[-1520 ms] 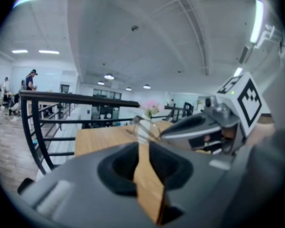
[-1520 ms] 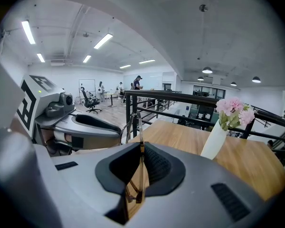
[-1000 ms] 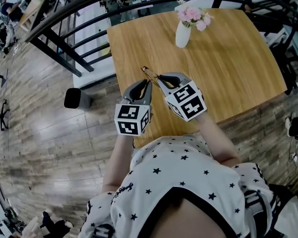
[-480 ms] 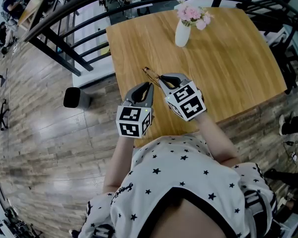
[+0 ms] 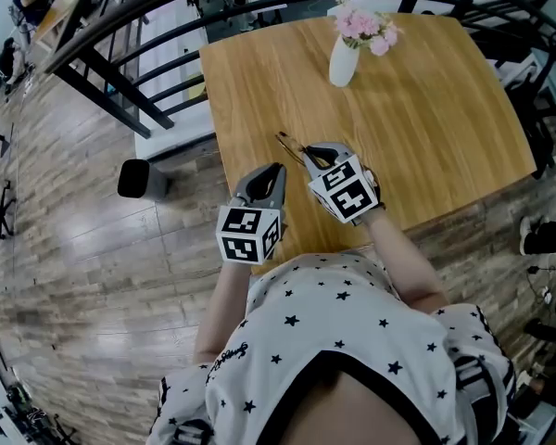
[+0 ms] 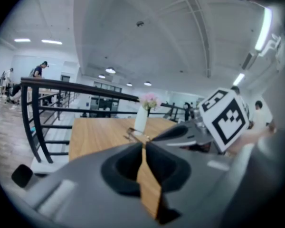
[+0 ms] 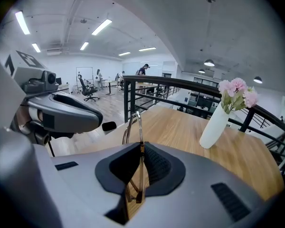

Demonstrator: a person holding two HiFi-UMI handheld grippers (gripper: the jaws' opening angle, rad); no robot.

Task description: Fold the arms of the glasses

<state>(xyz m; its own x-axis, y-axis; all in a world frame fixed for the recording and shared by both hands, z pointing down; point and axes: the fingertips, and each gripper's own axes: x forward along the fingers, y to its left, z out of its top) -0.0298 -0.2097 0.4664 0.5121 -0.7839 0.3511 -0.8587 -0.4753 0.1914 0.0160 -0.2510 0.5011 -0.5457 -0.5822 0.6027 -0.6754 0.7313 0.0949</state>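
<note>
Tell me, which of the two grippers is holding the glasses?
The right gripper: the thin glasses are pinched between its fingers. The left gripper holds nothing; its fingers have just been closing with only air between them.

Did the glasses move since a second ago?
Yes. The glasses, pinched in the right gripper, have shifted a little away from the white vase, lower in the head view and slightly to the right.

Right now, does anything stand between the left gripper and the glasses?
Nothing visible does. The right gripper clamps the glasses; the left gripper, whose jaws have just been closing on nothing, sits beside it over bare table. The vase stands farther off.
</note>
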